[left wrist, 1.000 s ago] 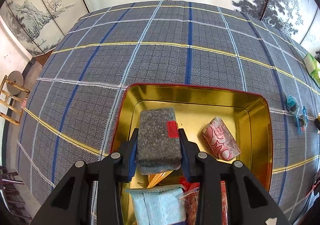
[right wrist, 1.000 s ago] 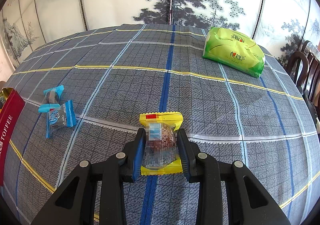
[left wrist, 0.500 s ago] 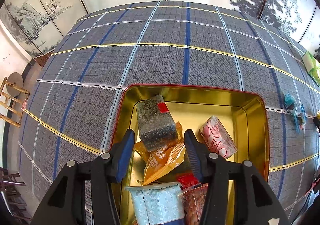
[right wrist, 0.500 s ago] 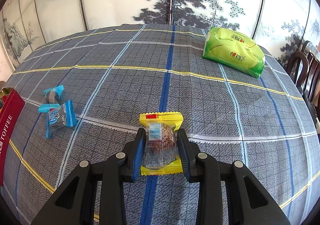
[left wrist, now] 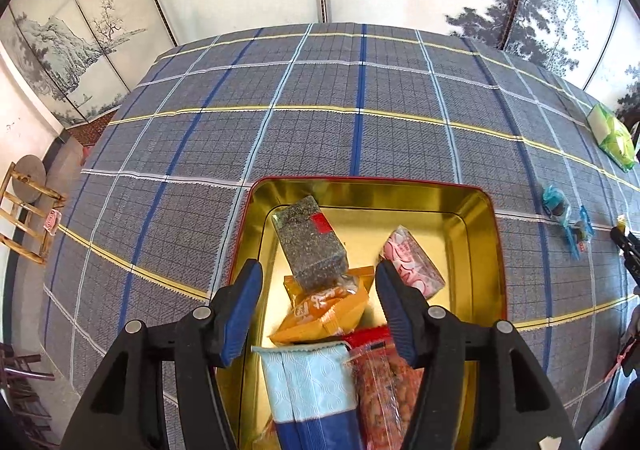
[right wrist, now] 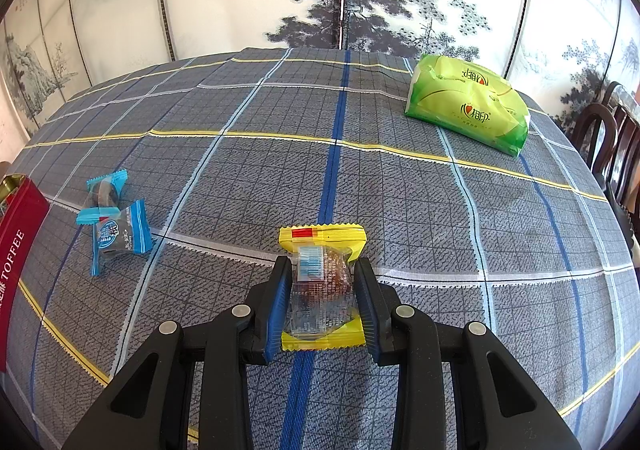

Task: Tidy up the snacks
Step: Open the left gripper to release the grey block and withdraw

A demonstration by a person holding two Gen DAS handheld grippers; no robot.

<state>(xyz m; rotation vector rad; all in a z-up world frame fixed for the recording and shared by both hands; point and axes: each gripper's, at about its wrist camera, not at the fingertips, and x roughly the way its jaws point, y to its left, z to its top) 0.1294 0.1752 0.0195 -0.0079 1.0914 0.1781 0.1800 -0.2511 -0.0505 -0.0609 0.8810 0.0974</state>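
Snacks in tin, left tongs spread wide, right tongs pinching yellow packet.

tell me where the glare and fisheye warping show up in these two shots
Left wrist view: bright reflections off the gold tin interior, dark corners, tablecloth lines bowed. Right wrist view: even daylight, sheen on the green pack, a soft shadow beside the yellow snack, and screen panels curving at the edges.
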